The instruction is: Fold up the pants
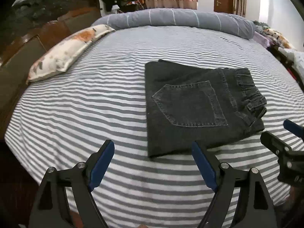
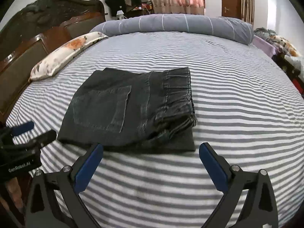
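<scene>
Dark grey jeans [image 1: 190, 104] lie folded into a compact rectangle on the striped bed, back pocket up, waistband to the right. They also show in the right wrist view [image 2: 129, 108]. My left gripper [image 1: 153, 150] is open and empty, just short of the jeans' near edge. My right gripper [image 2: 151, 150] is open and empty, its fingertips at the jeans' near edge. The right gripper also shows at the right edge of the left wrist view [image 1: 281, 133], and the left gripper at the left edge of the right wrist view [image 2: 34, 131].
The bed [image 1: 95, 104] has a grey-and-white striped sheet. A floral pillow [image 1: 66, 53] lies at the left by the wooden headboard [image 1: 38, 28]. A rolled grey duvet [image 1: 180, 19] lies along the far edge. Furniture stands at the right [image 2: 281, 47].
</scene>
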`<move>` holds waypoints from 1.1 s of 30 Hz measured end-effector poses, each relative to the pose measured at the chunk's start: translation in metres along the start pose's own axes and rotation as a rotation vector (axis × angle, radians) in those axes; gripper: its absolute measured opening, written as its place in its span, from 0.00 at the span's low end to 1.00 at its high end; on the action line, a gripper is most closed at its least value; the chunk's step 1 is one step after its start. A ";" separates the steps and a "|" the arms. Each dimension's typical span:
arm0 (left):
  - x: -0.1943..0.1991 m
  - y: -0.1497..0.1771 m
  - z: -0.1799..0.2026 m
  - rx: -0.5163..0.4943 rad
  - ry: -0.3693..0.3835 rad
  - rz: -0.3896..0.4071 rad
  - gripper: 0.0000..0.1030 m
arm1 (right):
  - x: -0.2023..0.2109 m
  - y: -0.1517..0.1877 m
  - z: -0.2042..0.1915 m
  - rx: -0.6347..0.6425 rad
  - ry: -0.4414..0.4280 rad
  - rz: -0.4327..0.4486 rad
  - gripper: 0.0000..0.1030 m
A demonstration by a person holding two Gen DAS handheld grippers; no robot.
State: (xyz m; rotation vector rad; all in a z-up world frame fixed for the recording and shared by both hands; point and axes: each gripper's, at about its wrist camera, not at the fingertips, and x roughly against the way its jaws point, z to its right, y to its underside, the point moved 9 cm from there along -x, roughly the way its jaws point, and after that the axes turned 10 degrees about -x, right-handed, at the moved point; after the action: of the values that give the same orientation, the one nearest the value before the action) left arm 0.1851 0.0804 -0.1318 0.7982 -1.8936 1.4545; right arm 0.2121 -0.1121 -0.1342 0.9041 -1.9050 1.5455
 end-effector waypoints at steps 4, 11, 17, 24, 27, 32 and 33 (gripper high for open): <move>0.012 0.010 0.006 -0.004 -0.006 -0.002 0.82 | 0.009 0.013 -0.006 -0.003 -0.002 -0.012 0.98; 0.023 0.022 0.012 0.006 0.009 -0.007 0.82 | 0.023 0.025 -0.014 0.014 -0.004 -0.014 0.98; 0.032 0.026 0.014 0.008 0.001 0.006 0.82 | 0.032 0.031 -0.017 0.018 -0.006 -0.012 0.98; 0.043 0.028 0.019 -0.001 0.008 0.023 0.82 | 0.040 0.038 -0.021 0.020 -0.011 -0.017 0.98; 0.047 0.028 0.021 -0.001 0.013 0.030 0.82 | 0.043 0.040 -0.021 0.018 -0.012 -0.015 0.98; 0.052 0.029 0.024 -0.001 0.026 0.037 0.82 | 0.047 0.044 -0.019 0.005 -0.017 -0.020 0.98; 0.053 0.029 0.025 -0.001 0.025 0.037 0.82 | 0.047 0.045 -0.019 0.001 -0.020 -0.022 0.98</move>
State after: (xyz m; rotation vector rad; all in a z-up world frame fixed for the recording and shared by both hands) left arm 0.1269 0.0578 -0.1140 0.7447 -1.8999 1.4795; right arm 0.1472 -0.0962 -0.1229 0.9408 -1.9027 1.5302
